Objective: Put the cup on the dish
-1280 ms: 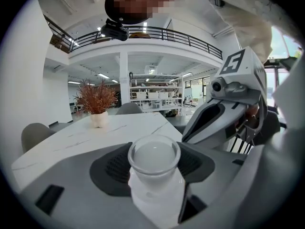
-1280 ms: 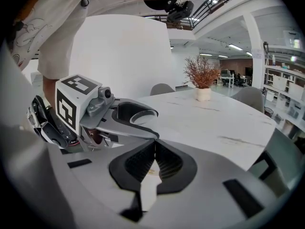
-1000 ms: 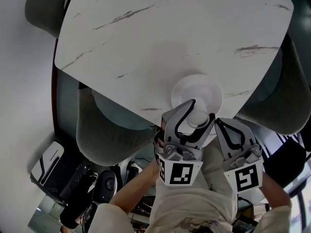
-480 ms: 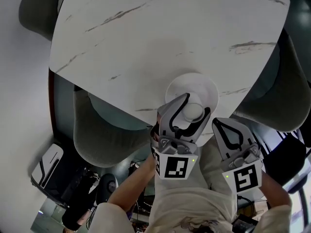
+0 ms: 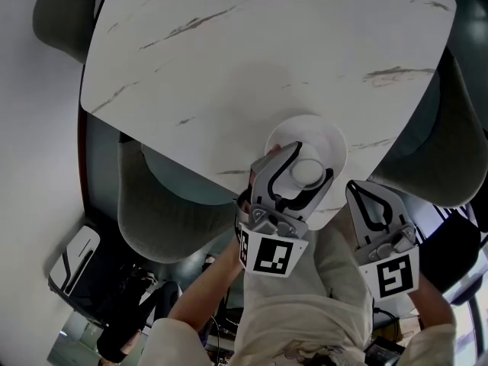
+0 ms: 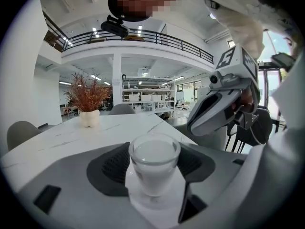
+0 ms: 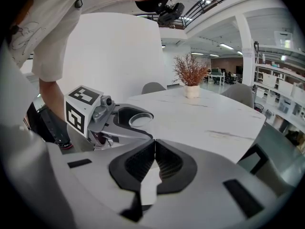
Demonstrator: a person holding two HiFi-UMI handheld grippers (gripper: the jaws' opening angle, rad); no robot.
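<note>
A small clear cup [image 6: 154,162] with a white inside sits between the pads of my left gripper [image 6: 153,173], which press on both its sides. Under it lies the round white dish [image 5: 324,134], near the front edge of the marble table [image 5: 229,59]. The cup's foot [image 6: 151,191] is at the dish; I cannot tell whether it touches. From above, the cup [image 5: 306,173] shows over the near half of the dish, inside the left gripper [image 5: 313,161]. My right gripper [image 5: 357,187] hangs just right of it, off the table edge, shut with nothing in it [image 7: 154,149].
Grey chairs stand at the table's left front [image 5: 164,204], right [image 5: 435,151] and far left corner [image 5: 61,14]. A potted dry plant [image 6: 88,101] stands far across the table. Bags and gear [image 5: 114,296] lie on the floor at lower left.
The left gripper has carried the cup a little farther in over the dish. The right gripper has drifted slightly right and toward me.
</note>
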